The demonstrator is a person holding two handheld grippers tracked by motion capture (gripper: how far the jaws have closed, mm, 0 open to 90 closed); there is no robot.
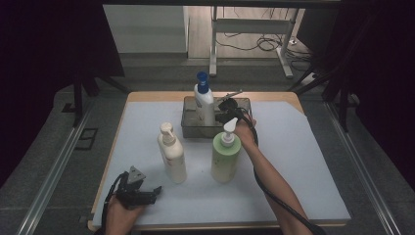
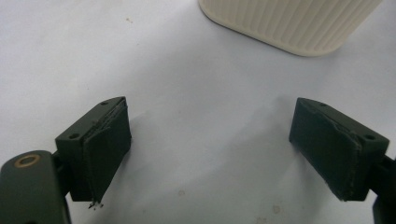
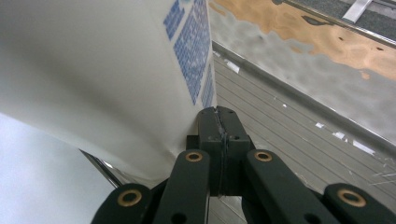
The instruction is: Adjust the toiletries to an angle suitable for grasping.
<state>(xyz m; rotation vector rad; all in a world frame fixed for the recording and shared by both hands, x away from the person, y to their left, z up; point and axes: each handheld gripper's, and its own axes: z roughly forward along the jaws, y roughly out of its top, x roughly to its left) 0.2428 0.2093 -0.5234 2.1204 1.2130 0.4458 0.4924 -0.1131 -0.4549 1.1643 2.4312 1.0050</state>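
Metal tray (image 1: pixel 191 128): grey wire, at the far middle of the counter (image 1: pixel 303 161); it is the landmark for the places below.
White bottle with blue cap (image 1: pixel 204 102): stands upright inside the tray, at its left part.
Right gripper (image 1: pixel 226 108): inside the tray, just to the right of the white bottle; in the right gripper view its jaws are pressed together with nothing between them, and their tips are just beside the bottle wall (image 3: pixel 107 70); I cannot tell if they touch it.
Green pump bottle (image 1: pixel 225 155): upright on the counter, in front of the tray, just beside the right forearm; its pump head covers part of the right hand in the high view.
Cream pump bottle (image 1: pixel 172 155): upright, in front of the left end of the tray, apart from the green one.
Left gripper (image 1: pixel 142 195): well in front of the tray, near the front edge of the counter; jaws spread wide, holding nothing, with the ribbed cream bottle base (image 2: pixel 289 23) beyond them.
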